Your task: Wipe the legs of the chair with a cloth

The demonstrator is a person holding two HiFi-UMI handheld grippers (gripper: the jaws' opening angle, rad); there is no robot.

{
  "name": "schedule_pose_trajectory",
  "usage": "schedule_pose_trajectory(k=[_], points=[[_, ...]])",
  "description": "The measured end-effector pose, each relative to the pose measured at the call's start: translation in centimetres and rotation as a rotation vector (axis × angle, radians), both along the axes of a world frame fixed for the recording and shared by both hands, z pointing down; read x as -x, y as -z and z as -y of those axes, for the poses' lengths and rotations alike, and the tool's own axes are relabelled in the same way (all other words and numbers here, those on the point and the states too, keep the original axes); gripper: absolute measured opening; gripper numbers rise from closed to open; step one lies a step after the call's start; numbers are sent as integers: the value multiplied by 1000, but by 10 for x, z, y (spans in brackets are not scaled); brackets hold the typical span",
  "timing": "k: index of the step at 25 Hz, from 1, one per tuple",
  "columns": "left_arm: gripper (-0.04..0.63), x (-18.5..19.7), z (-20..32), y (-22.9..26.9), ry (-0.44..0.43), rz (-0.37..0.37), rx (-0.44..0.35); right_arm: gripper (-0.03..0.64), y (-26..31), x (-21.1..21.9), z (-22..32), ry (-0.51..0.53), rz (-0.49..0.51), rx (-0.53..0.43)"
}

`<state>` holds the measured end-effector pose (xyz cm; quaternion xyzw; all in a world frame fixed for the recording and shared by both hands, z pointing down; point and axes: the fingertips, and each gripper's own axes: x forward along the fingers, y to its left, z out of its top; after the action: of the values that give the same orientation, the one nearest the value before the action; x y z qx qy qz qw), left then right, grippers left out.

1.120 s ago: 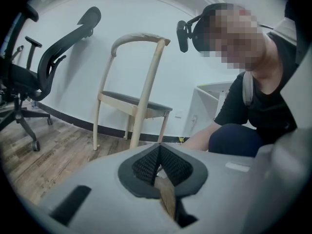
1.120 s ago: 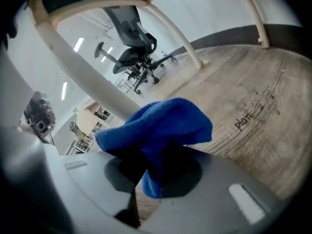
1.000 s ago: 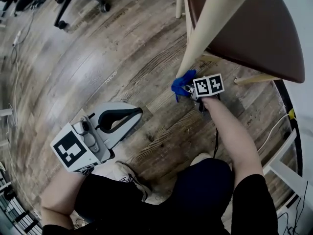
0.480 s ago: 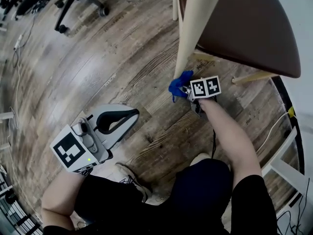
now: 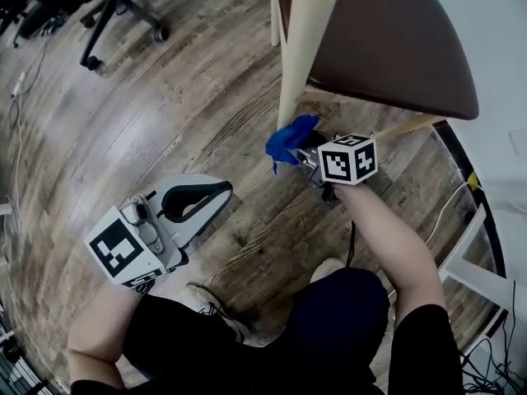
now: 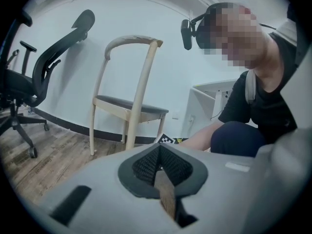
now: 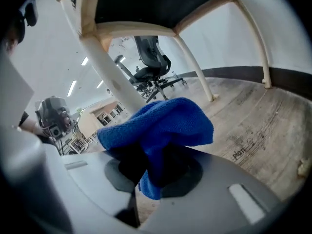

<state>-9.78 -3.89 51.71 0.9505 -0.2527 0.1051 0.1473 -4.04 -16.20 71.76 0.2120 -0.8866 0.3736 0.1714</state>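
A chair with a dark brown seat (image 5: pixel 395 39) stands on cream wooden legs. Its near front leg (image 5: pixel 300 48) comes down to the plank floor. My right gripper (image 5: pixel 302 148) is shut on a bunched blue cloth (image 5: pixel 288 137), which is pressed against the bottom of that leg. In the right gripper view the cloth (image 7: pixel 161 123) bulges out of my right gripper (image 7: pixel 153 172), with the leg (image 7: pixel 105 74) just behind it. My left gripper (image 5: pixel 229 192) rests low by the person's knee, shut and holding nothing. The left gripper (image 6: pixel 163 177) view shows the whole chair (image 6: pixel 129 108) from farther off.
Black office chairs (image 5: pixel 123 6) stand on the wooden floor at the far left. A white frame (image 5: pixel 478 262) and cables (image 5: pixel 449 208) lie by the wall on the right. The person's knees and shoes (image 5: pixel 210 299) fill the bottom of the head view.
My right gripper has rolled, so its marker cube shows a different face. The cloth stays at the bottom of the chair leg. The left gripper has kept its place.
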Motion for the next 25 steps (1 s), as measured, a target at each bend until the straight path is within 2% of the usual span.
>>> schedule_pose_trajectory(k=[5, 12, 16, 21, 25], points=[[-2, -6, 2, 7, -15, -27, -23, 66, 69, 3, -5, -12, 81, -84], [-3, -11, 3, 10, -28, -61, -25, 66, 171, 6, -19, -54, 279, -205], [-2, -7, 7, 12, -7, -73, -21, 66, 203, -2, -15, -96, 366, -190], [-2, -11, 8, 10, -10, -73, -16, 66, 215, -38, -4, -140, 344, -202], [-2, -11, 12, 8, 1, -69, -9, 66, 220, -90, 6, -212, 296, -225]])
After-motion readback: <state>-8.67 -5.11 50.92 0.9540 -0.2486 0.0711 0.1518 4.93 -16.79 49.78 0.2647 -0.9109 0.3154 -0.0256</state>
